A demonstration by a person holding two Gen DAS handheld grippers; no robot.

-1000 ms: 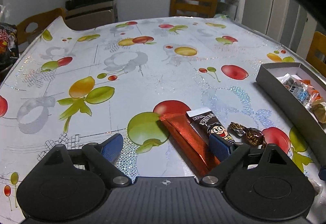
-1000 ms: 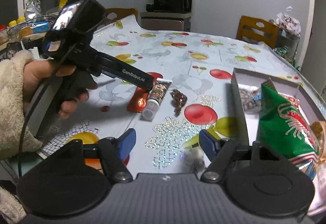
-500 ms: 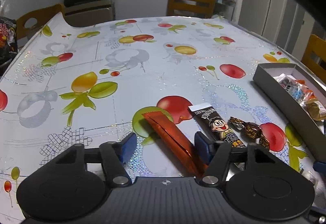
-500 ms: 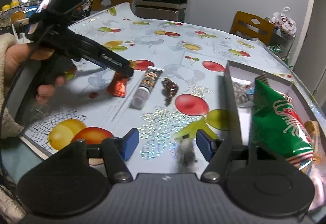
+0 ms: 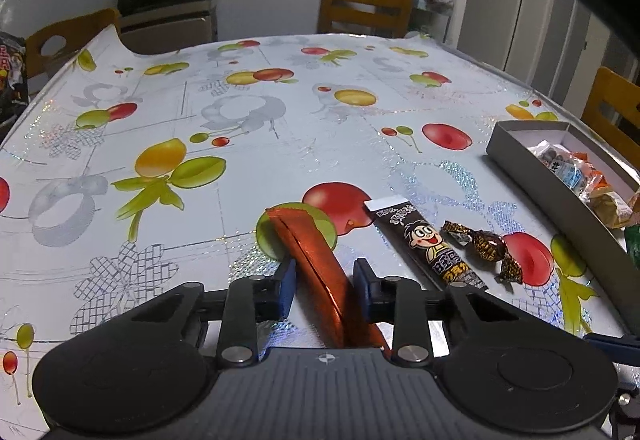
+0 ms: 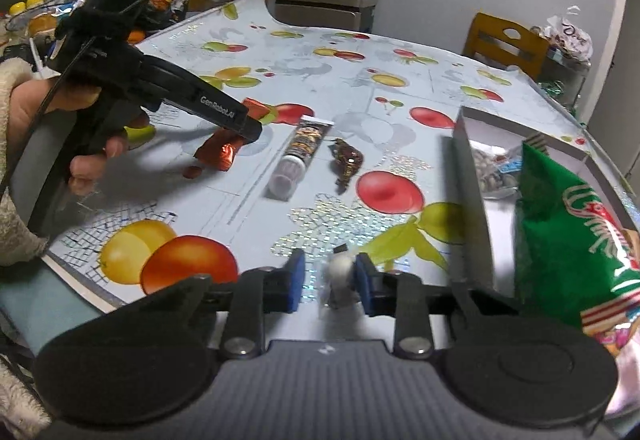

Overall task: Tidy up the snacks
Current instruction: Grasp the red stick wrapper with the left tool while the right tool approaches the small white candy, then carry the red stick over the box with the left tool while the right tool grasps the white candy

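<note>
A long orange-red foil snack bar (image 5: 316, 264) lies on the fruit-print tablecloth between the fingers of my left gripper (image 5: 324, 286), which are closing around it with a small gap on each side. It shows in the right wrist view too (image 6: 224, 148). Right of it lie a black cartoon snack tube (image 5: 428, 244) and a brown twist-wrapped candy (image 5: 486, 242). My right gripper (image 6: 328, 286) is partly closed around a small blurred white wrapped candy (image 6: 340, 280) near the table's front edge. The grey snack box (image 6: 468, 176) stands to its right.
The box (image 5: 520, 160) holds several wrapped snacks and a green chip bag (image 6: 568, 228). My left hand and its gripper body (image 6: 120, 72) reach over the table's left side. Wooden chairs (image 5: 366, 10) stand around the table; a dark snack bag (image 5: 10, 76) stands at the far left.
My left gripper shifted left over the orange-red bar and narrowed around it. My right gripper narrowed around the small white candy at the front edge.
</note>
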